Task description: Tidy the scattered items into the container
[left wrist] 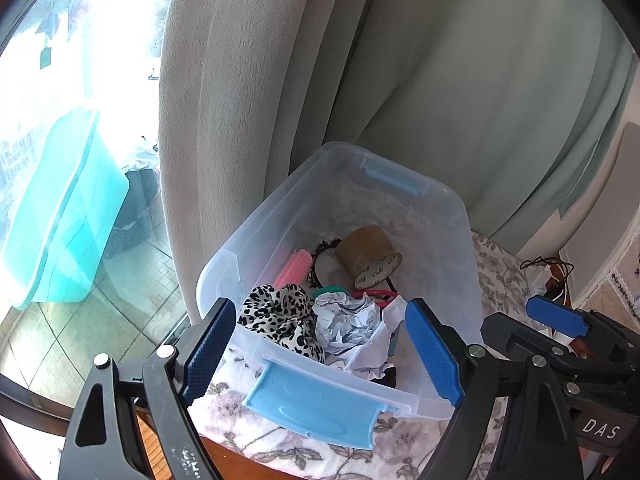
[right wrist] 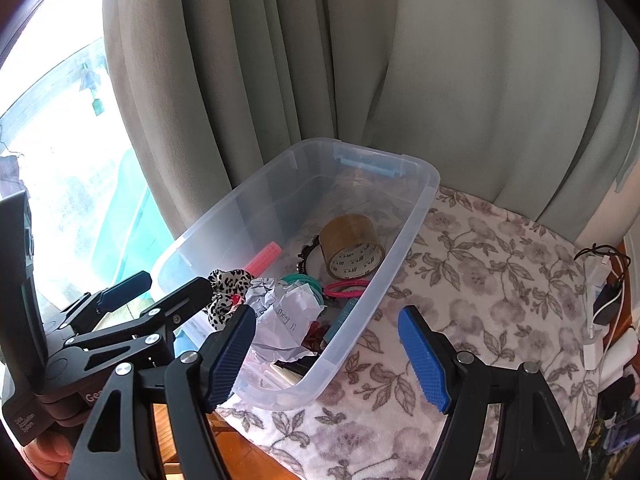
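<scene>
Jaws of both grippers (left gripper (left wrist: 320, 350), right gripper (right wrist: 326, 354)) stand spread and empty over the container (left wrist: 460, 240).

Hidden and cut off parts

Crumpled paper (right wrist: 280, 320) covers the things under it in my container (right wrist: 404, 216); the writing on it I cannot read, and the cables (right wrist: 600, 280) run past the picture's edge.

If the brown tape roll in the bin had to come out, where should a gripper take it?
Probably across the tape roll's curved brown band, from above through the clear bin's open top. It lies on its side, its printed core facing the near end, with bare floor beyond it.
</scene>
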`<state>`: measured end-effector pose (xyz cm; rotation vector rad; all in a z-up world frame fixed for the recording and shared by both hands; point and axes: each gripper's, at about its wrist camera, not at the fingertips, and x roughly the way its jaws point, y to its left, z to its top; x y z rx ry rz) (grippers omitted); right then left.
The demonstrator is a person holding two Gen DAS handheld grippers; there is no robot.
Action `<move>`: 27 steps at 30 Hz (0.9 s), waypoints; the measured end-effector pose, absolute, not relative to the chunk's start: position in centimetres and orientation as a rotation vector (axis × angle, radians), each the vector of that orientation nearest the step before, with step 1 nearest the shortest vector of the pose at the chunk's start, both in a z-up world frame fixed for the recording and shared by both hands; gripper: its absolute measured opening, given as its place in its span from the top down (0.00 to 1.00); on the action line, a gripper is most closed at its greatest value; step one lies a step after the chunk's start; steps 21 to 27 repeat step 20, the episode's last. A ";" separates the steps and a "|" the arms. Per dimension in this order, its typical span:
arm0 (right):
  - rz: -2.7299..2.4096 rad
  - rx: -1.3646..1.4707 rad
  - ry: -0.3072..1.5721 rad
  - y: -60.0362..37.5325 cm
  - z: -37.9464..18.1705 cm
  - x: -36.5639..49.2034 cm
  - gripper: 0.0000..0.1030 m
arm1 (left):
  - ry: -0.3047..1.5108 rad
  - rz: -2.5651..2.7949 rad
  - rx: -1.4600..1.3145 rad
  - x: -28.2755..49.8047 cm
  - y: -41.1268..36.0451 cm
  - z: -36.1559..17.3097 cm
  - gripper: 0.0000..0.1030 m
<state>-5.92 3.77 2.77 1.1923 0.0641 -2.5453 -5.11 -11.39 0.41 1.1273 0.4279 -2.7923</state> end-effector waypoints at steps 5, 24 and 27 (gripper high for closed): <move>-2.542 1.200 0.059 3.7 2.7 -6.0 0.25 | 0.442 -2.786 1.131 -5.1 -11.4 0.3 0.15; -2.575 1.217 0.046 2.2 3.5 -5.4 0.25 | 0.436 -2.789 1.121 -4.9 -11.5 0.6 0.15; -2.575 1.217 0.046 2.2 3.5 -5.4 0.25 | 0.436 -2.789 1.121 -4.9 -11.5 0.6 0.15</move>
